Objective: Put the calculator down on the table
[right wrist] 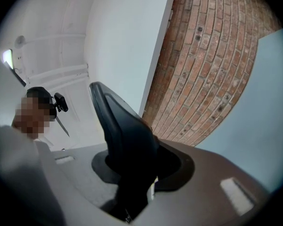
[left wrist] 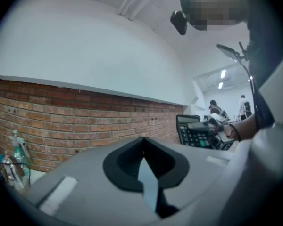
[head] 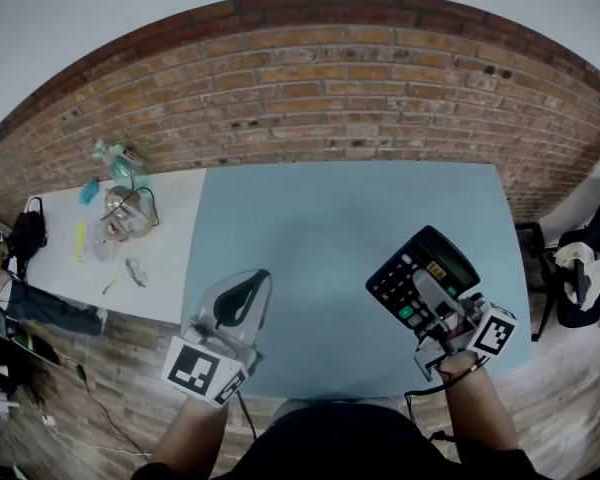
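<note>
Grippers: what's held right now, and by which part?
The right gripper is shut on the calculator, clamping its keypad end, opposite the display. The left gripper is shut with nothing between its jaws.

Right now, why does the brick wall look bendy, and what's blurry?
Head view: the wide lens bows the wall into an arch; light is even, no glare on the table. Left gripper view: the left gripper up close is soft, with dark corners. Right gripper view: the calculator is a dark blur, and the wall curves too.
</note>
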`<action>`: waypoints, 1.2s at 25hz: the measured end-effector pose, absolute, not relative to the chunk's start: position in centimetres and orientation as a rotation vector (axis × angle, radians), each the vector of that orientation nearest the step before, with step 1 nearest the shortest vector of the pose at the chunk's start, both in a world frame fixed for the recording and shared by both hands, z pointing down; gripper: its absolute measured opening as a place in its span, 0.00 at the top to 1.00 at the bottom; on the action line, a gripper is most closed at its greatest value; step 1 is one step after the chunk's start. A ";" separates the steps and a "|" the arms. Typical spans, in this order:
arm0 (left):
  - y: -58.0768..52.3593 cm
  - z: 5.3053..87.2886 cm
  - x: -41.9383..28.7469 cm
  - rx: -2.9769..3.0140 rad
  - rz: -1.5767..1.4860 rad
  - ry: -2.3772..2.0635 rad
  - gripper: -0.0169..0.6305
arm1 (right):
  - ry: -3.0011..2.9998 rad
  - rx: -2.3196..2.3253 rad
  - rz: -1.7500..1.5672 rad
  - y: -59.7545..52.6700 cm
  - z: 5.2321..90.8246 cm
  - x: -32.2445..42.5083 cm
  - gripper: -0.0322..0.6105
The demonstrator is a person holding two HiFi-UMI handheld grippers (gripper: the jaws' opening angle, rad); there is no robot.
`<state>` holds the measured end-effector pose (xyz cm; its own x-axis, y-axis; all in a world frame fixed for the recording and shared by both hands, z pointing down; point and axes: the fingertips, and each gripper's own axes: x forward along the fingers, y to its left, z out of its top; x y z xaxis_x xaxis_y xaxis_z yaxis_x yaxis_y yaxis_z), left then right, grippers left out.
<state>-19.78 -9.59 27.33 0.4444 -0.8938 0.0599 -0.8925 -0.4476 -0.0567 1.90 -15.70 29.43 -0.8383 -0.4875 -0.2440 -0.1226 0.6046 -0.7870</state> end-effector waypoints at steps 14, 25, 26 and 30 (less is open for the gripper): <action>-9.9 30.0 -19.2 -2.684 -0.194 1.686 0.97 | 2.371 -0.507 -1.229 -16.3 32.6 1.7 0.76; -9.8 31.7 -18.6 -2.704 -0.237 1.707 0.97 | 2.374 -0.498 -1.308 -16.3 35.5 0.9 0.76; -9.8 31.9 -18.7 -2.703 -0.242 1.708 0.97 | 2.378 -0.501 -1.314 -16.3 35.9 0.9 0.76; -10.1 33.1 -19.6 -2.665 -0.265 1.749 0.97 | 2.385 -0.514 -1.339 -16.5 37.2 0.6 0.76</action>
<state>-19.57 -10.15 33.08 0.3888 -0.9056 0.1693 -0.9151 -0.4010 -0.0433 0.63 -16.51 37.22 -0.8703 -0.4754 -0.1284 -0.1377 0.4854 -0.8634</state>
